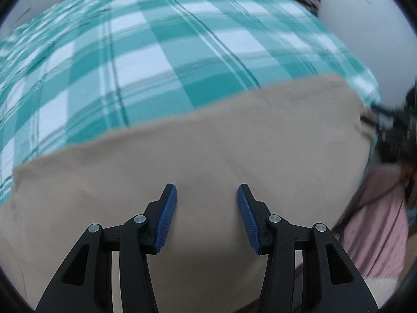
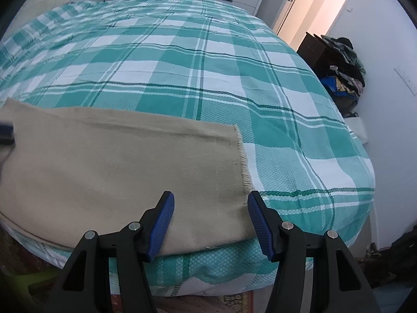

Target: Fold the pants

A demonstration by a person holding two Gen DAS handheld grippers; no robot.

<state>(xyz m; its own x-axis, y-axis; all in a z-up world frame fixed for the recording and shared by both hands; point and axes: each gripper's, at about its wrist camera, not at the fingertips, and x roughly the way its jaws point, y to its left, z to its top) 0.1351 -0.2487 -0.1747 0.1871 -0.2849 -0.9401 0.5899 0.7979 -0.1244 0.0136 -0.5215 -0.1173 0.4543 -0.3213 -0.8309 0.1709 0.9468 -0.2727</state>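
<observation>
Lying flat along the near edge of the bed, the beige woven-twill pants rest on a teal-and-white checked cotton bedspread, with a frayed raw hem at their right end and a long straight edge running back towards the left. The left gripper hovers low over the middle of the cloth with its blue ribbed pads set wide and nothing between them; that view is smeared, so whether the tips touch the fabric cannot be told. The right gripper sits at the hem corner, its jaws also spread wide and empty, one pad over the cloth and the other just past the frayed edge above the bedspread. The fabric looks soft and limp, fairly light, with enough body in the twill to lie smooth, so it will probably sag between two holds rather than keep its shape, and the ribbed pads should bite it without slipping. The best holds seem to be the hem corner under the right gripper and a matching point on the near edge for the left, pinching both layers if the leg is doubled; a single layer caught alone would likely drag the fold askew. A dark pile of clothes stands well apart by the wall.
</observation>
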